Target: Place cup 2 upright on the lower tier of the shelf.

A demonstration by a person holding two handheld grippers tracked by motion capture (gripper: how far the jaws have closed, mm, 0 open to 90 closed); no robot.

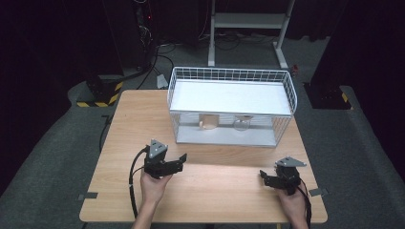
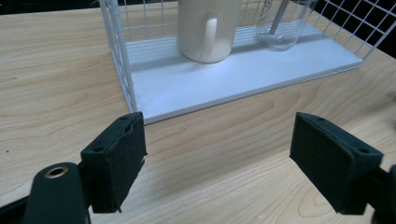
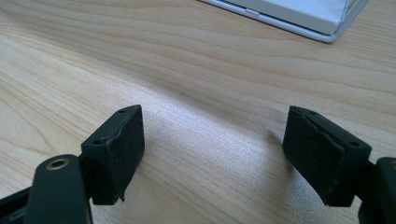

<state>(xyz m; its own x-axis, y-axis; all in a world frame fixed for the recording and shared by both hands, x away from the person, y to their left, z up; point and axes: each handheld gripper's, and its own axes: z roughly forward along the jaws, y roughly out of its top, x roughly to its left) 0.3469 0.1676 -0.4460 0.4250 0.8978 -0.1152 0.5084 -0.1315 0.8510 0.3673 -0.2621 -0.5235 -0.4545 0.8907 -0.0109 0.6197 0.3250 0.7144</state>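
A white wire rack [image 1: 232, 106] with two shelves stands at the far middle of the wooden table [image 1: 133, 129]. On its lower shelf sit a cream mug [image 2: 208, 29] and a clear glass [image 2: 284, 25] with a thin rod in it. My left gripper [image 1: 177, 161] is open, held low over the table in front of the rack's left end, facing the mug. My right gripper [image 1: 264, 176] is open near the front right of the table, with bare wood between its pads [image 3: 116, 151]. In the right gripper view a corner of the rack's base [image 3: 299, 16] lies at the top.
Beyond the table, on the dark floor, stand a white metal frame [image 1: 248, 24], cables and black stands with yellow-striped bases [image 1: 98, 95]. Grey tape tabs [image 1: 88, 196] mark the table's front corners.
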